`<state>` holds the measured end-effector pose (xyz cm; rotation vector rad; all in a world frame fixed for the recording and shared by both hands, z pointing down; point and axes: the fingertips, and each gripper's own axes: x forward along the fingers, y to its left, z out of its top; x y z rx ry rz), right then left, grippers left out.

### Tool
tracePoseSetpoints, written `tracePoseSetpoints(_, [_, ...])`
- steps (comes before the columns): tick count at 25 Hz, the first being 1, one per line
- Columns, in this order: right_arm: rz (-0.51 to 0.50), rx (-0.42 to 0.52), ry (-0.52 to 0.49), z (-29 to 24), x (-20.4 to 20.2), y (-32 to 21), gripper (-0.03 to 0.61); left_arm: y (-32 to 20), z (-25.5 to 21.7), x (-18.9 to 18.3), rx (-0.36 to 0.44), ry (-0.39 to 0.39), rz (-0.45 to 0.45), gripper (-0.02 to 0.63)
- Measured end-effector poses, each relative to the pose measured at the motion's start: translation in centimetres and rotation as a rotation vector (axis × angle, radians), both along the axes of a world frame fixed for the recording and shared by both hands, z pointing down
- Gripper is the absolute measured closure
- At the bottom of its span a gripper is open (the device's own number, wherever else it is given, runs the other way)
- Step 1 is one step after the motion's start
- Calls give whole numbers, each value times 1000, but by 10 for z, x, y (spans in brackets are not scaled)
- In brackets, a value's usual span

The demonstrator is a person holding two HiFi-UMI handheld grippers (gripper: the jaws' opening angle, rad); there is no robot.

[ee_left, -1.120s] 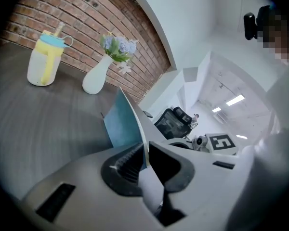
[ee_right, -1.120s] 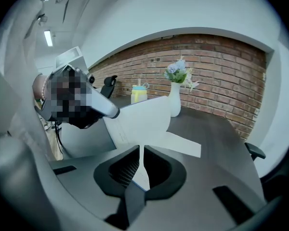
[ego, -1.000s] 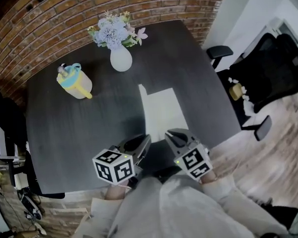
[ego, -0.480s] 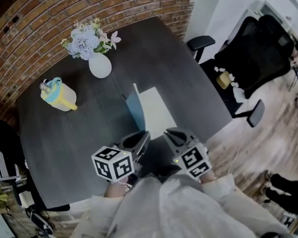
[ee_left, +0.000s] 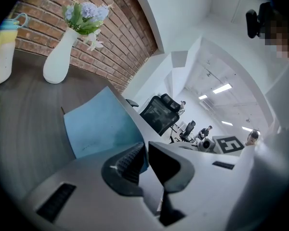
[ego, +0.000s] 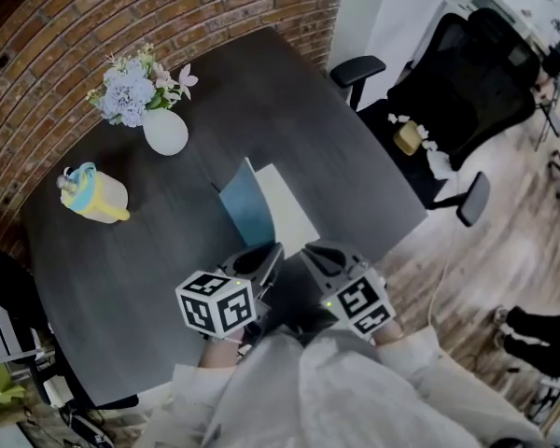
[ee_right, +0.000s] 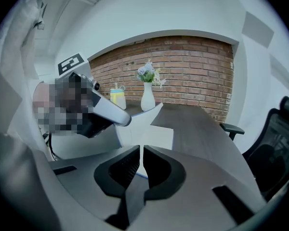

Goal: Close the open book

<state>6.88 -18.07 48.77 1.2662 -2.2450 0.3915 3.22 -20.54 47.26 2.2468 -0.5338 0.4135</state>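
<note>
An open book (ego: 287,205) lies on the dark table (ego: 140,259) just ahead of both grippers. Its white right-hand page lies flat, while its blue left cover (ego: 245,209) stands lifted at a steep tilt. My left gripper (ego: 269,256) is shut on the near edge of that blue cover (ee_left: 101,124), which runs down between the jaws of this gripper (ee_left: 145,150). My right gripper (ego: 310,253) sits at the near right corner of the book. In the right gripper view its jaws (ee_right: 141,155) are nearly together, with the edge of the white page (ee_right: 156,138) in the narrow gap.
A white vase of flowers (ego: 164,129) and a yellow cup with a blue lid (ego: 91,196) stand at the far left of the table, near the brick wall. Black office chairs (ego: 467,91) stand past the table's right edge.
The book lay flat open a second ago. Its blue left cover has since swung up with my left gripper, and the head view has shifted so the table sits further left.
</note>
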Motion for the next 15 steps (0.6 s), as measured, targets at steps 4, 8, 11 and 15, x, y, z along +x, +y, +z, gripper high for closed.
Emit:
tracePoseSetpoints(4, [0, -18, -7, -1, 1, 2, 565, -1, 6, 10, -4, -18, 19, 581])
tracePoseSetpoints(8, [44, -14, -2, 2, 12, -1, 571, -2, 11, 19, -16, -30, 41, 580])
tracePoseSetpoints(11, [84, -21, -24, 3, 21, -3, 572, -3, 17, 25, -24, -44, 57, 581])
tracePoseSetpoints(15, [116, -33, -37, 7, 32, -4, 572, -5, 26, 35, -20, -78, 88, 580])
